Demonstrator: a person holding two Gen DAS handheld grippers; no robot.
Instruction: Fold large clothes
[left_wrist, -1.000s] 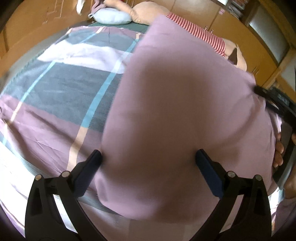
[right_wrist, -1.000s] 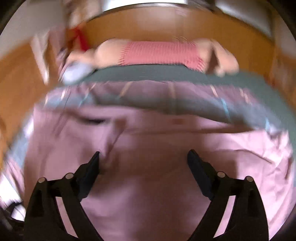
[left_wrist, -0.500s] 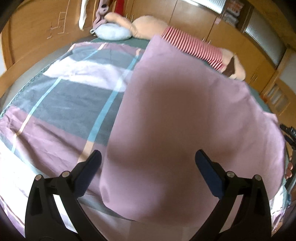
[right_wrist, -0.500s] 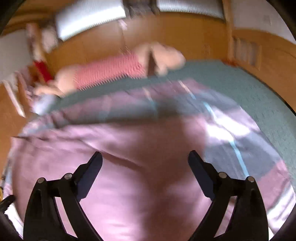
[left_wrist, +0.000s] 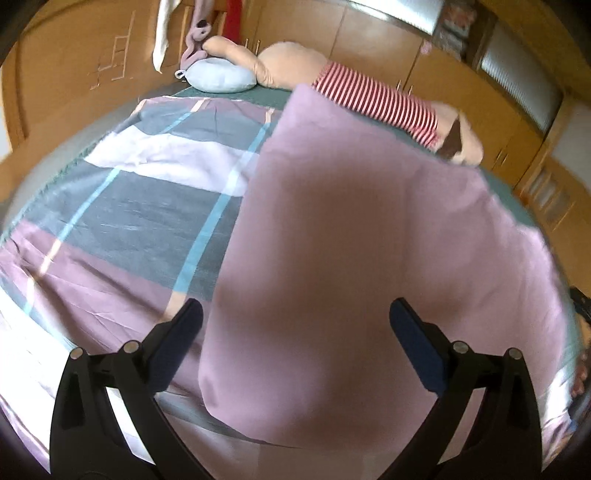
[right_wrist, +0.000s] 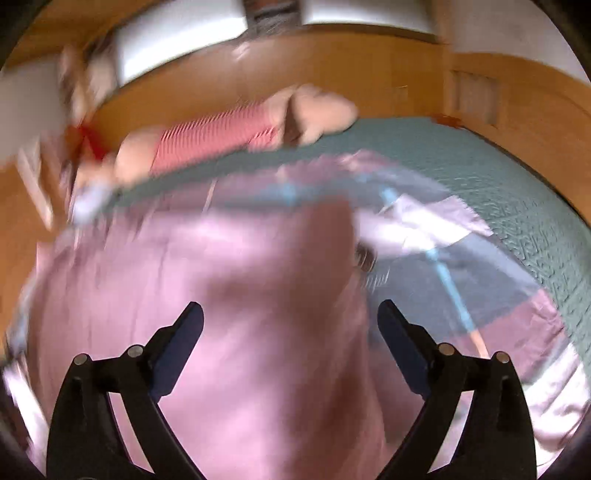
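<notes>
Large mauve-pink plain cloth sheet (left_wrist: 369, 236) is folded over onto a patchwork-print bedcover of grey, white, mauve blocks with light-blue stripes (left_wrist: 140, 218), which is spread on a teal quilted mattress cover (right_wrist: 517, 192). In the left wrist view the sheet fills the space between and ahead of the left gripper (left_wrist: 295, 325) fingers, its left edge running from just inside the left finger (left_wrist: 184, 332) up toward a long peach plush toy in a red-white striped shirt (left_wrist: 373, 92) at the far side; a rounded corner of the sheet hangs below the fingers near the bed edge. A pale blue round cushion (left_wrist: 221, 75) sits far ahead-left. Left gripper jaws are spread wide, nothing between them. In the right wrist view, heavily blurred, the sheet lies under and left of the right gripper (right_wrist: 290, 321), its right edge just inside the right finger (right_wrist: 399, 332); the bedcover shows beyond that finger. Right jaws are also wide apart, gripping nothing. Versus 0.5 s ago: left view almost unchanged, sheet in the same spot, jaw gap the same; right view has swung, the plush toy now sits higher and more central, more mattress cover at right, blur stronger.
</notes>
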